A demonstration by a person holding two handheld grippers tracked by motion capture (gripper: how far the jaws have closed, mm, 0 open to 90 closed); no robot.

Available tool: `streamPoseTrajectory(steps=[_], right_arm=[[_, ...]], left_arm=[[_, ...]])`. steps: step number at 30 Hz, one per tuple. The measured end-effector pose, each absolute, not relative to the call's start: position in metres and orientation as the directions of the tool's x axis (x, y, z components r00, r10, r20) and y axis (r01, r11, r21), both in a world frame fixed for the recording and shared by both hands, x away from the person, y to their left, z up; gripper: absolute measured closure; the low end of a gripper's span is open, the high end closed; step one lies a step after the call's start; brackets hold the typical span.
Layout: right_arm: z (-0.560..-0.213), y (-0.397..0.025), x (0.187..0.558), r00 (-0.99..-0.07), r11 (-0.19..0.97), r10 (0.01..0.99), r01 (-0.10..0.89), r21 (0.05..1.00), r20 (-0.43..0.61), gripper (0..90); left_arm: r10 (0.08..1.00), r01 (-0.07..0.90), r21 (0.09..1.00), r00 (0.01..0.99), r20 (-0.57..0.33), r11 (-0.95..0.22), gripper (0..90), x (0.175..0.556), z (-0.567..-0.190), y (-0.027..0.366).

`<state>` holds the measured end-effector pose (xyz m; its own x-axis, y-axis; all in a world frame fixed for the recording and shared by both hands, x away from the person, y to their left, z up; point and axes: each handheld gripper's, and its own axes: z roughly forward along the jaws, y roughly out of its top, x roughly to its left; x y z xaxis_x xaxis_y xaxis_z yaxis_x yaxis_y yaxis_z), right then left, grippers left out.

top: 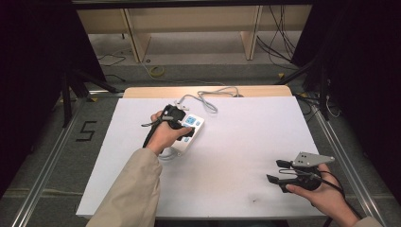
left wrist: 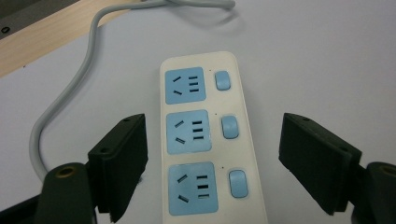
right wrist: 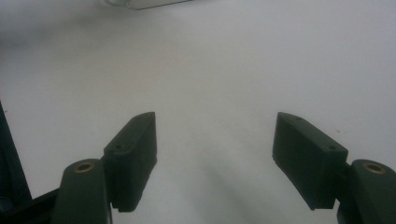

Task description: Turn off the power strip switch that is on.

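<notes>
A cream power strip (left wrist: pixel 243 154) with three blue sockets and three blue switches lies on the white table (top: pixel 236 151), left of centre. Its grey cable (left wrist: pixel 70 93) loops off toward the far edge. My left gripper (left wrist: pixel 212 126) hovers over the strip, open, one jaw on each side of it and neither touching. In the high view the left gripper (top: pixel 188 132) covers the near part of the power strip (top: pixel 195 122). My right gripper (top: pixel 274 171) is held low at the table's near right, open, with nothing between its jaws (right wrist: pixel 215 121).
The grey cable (top: pixel 208 101) curls across the back of the table, by a bare wooden strip (top: pixel 142 91). Beyond stand wooden shelves (top: pixel 189 23) and floor cables (top: pixel 279 42). A pale edge (right wrist: pixel 144 3) shows far ahead of the right gripper.
</notes>
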<state>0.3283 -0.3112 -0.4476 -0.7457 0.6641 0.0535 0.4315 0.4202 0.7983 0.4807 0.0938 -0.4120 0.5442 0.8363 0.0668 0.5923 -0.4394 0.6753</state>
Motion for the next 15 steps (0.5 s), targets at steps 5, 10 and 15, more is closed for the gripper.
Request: streamPoseTrajectory(steps=[5, 10, 15], right_arm=[[-0.448, -0.311, 0.328, -0.748, 0.423, 0.662, 0.431, 0.797, 0.052, 31.1], [-0.448, -0.311, 0.328, -0.746, 0.421, 0.664, 0.433, 0.797, 0.055, 31.1], [-0.448, -0.31, 0.328, -0.746, 0.422, 0.664, 0.433, 0.796, 0.054, 31.1]], left_arm=[[0.822, 0.579, 0.666, 0.561, 0.094, -0.471, 21.8, 0.47, -0.408, 0.105], [0.819, 0.57, 0.688, 0.571, 0.063, -0.45, 19.9, 0.458, -0.407, 0.117], [0.8, 0.53, 0.723, 0.598, 0.051, -0.442, 17.0, 0.447, -0.407, 0.127]])
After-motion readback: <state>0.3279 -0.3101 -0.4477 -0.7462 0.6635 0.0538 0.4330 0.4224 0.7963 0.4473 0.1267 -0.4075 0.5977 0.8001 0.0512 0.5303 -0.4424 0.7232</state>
